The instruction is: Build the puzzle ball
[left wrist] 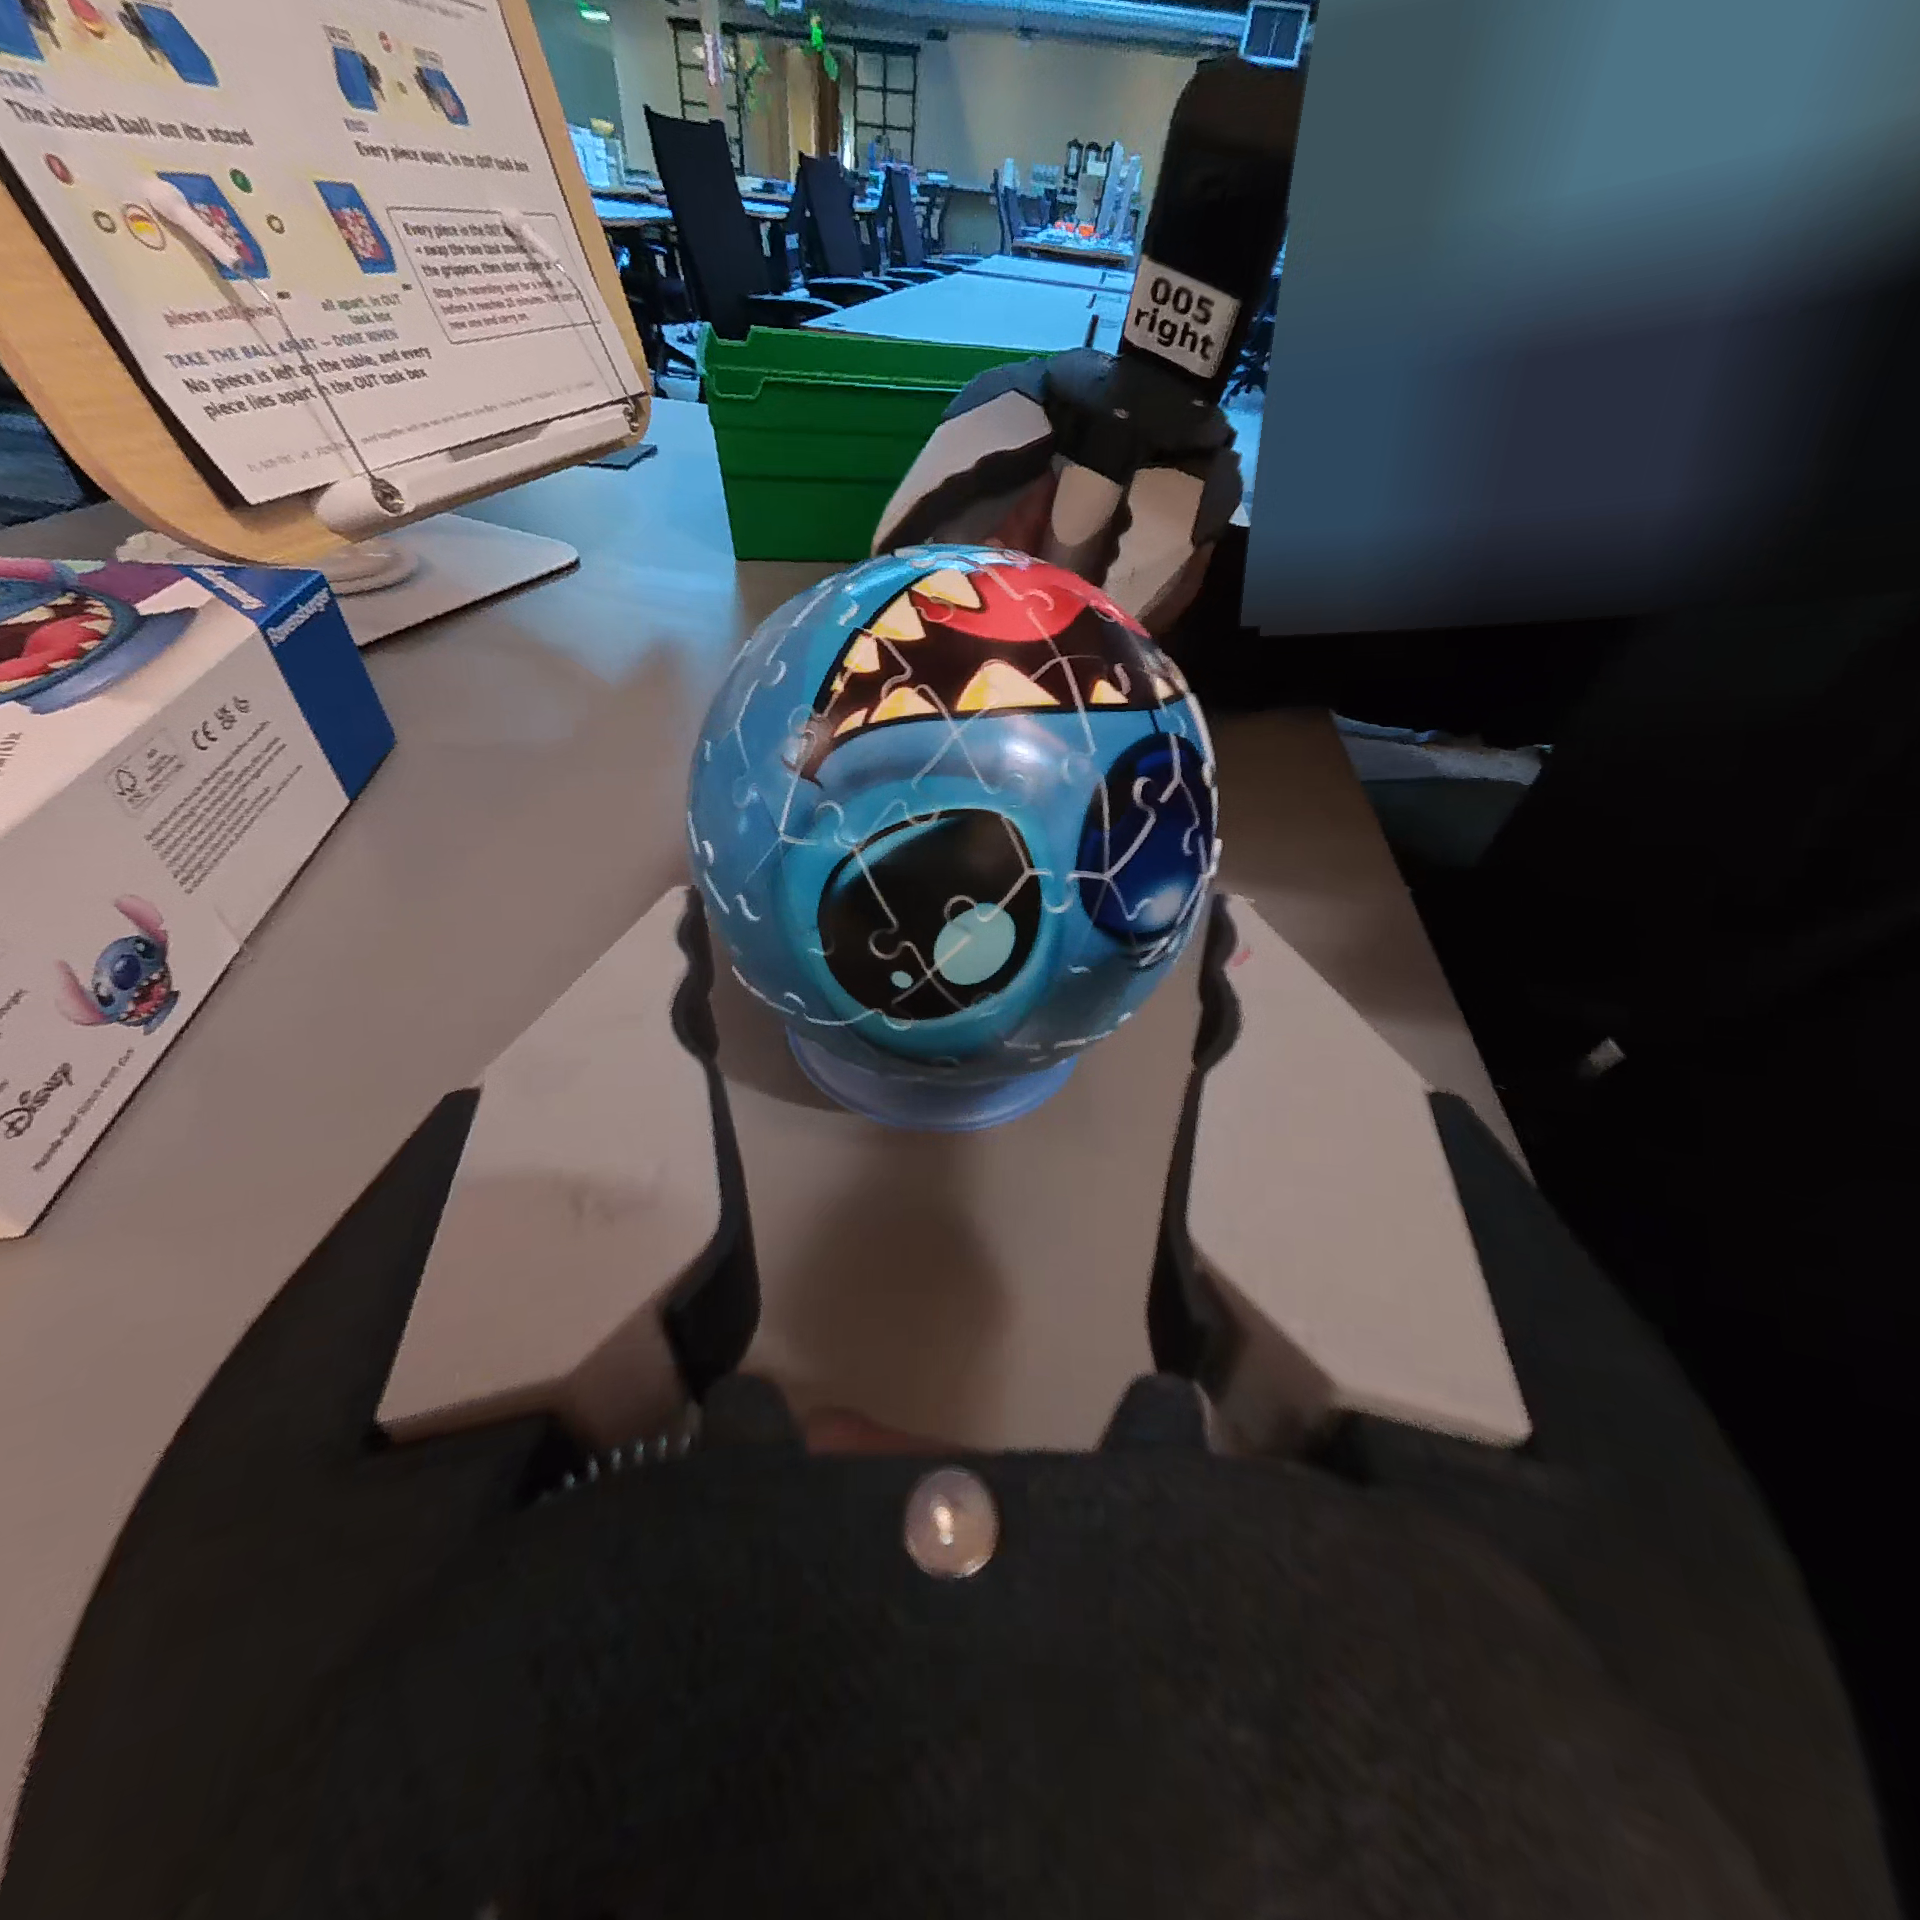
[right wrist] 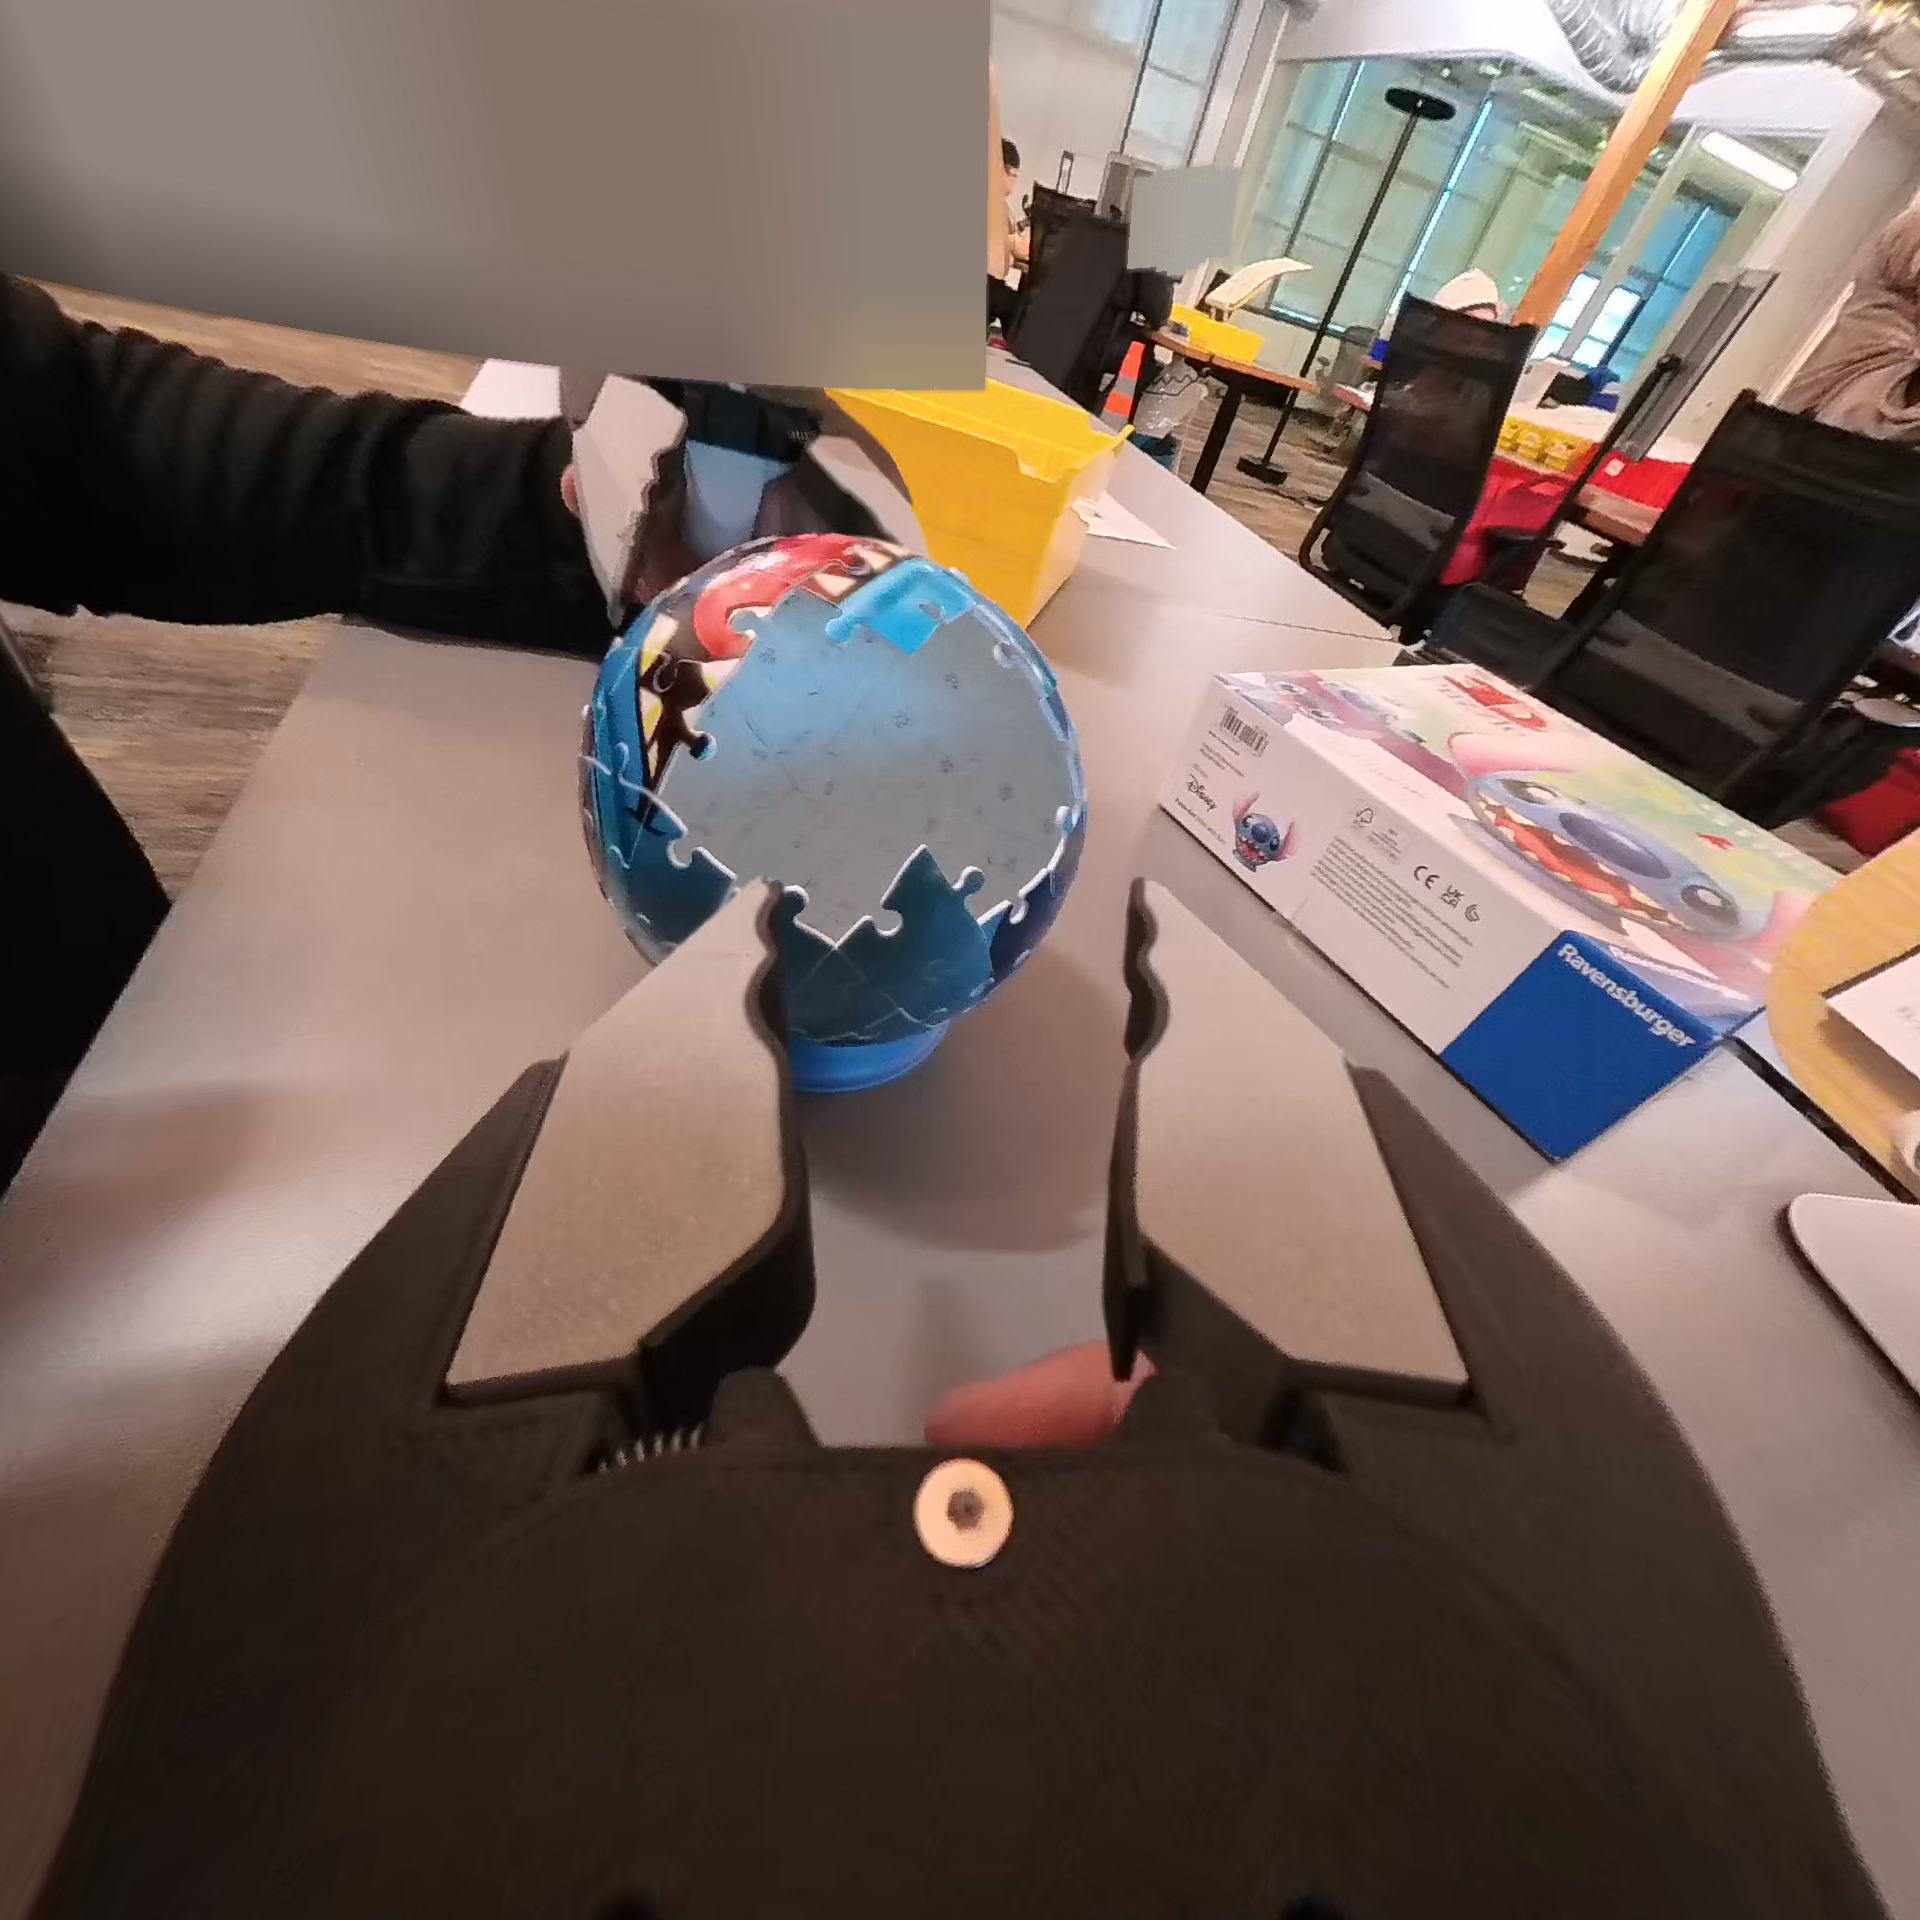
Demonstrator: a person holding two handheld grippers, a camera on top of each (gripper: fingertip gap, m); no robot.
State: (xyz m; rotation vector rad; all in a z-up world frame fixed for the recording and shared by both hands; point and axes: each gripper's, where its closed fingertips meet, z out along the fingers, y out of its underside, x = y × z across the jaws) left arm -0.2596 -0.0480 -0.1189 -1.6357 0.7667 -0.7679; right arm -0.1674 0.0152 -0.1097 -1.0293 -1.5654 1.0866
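Observation:
The puzzle ball (left wrist: pixel 951 821) stands on its blue stand (left wrist: pixel 925 1096) on the grey table. Its printed face, with eye and teeth, faces my left gripper (left wrist: pixel 954 925). That gripper is open and empty, with its fingertips level with the ball's two sides. In the right wrist view the ball (right wrist: pixel 883 769) shows a large gap in its shell with the pale inside visible. My right gripper (right wrist: pixel 951 904) is open and empty, just in front of that gap. Its left finger overlaps the ball's lower left. Each gripper shows behind the ball in the other's view (left wrist: pixel 1023 520) (right wrist: pixel 748 520).
The puzzle box (left wrist: pixel 156 831) (right wrist: pixel 1507 862) lies beside the ball. A green bin (left wrist: pixel 810 436) and an instruction board on a wooden stand (left wrist: pixel 312 239) are at the back. A yellow bin (right wrist: pixel 987 488) sits behind the ball. A person's dark sleeve (right wrist: pixel 260 499) reaches in. The tips of one gripper are about 12 centimeters away from the tips of the other.

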